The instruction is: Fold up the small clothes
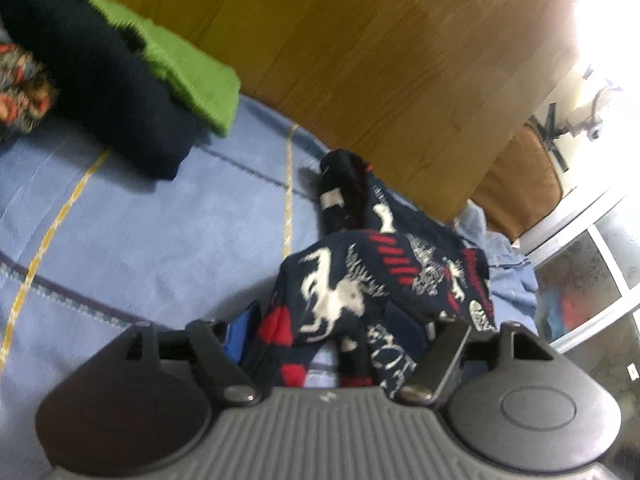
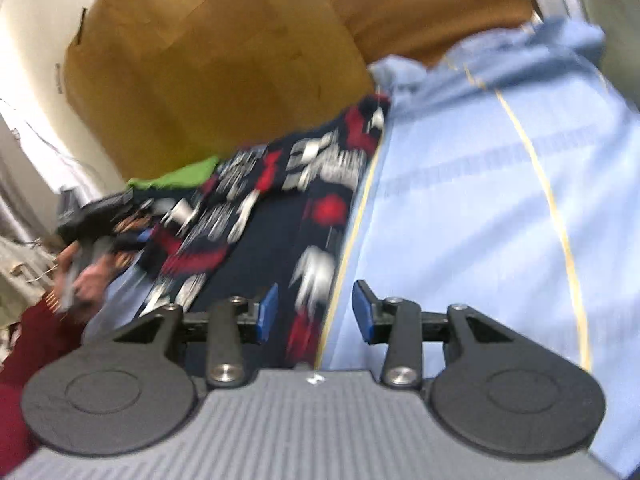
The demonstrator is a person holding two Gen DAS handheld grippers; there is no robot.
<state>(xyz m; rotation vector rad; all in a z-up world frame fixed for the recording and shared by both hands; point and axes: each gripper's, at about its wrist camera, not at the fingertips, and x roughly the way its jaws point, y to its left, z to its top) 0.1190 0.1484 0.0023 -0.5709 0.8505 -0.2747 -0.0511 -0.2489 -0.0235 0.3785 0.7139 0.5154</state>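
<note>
Free: bare blue sheet [image 1: 140, 248] left of the printed garment [image 1: 360, 288].
Blocked: clothes stack [image 1: 100, 80] far left; headboard [image 1: 360, 60] behind.

Both wrist cameras looked down along their fingers, close above the blue bedspread [image 1: 140, 240]. Both views shared the patterned garment [image 1: 360, 280] before the wooden headboard [image 1: 360, 60]
</note>
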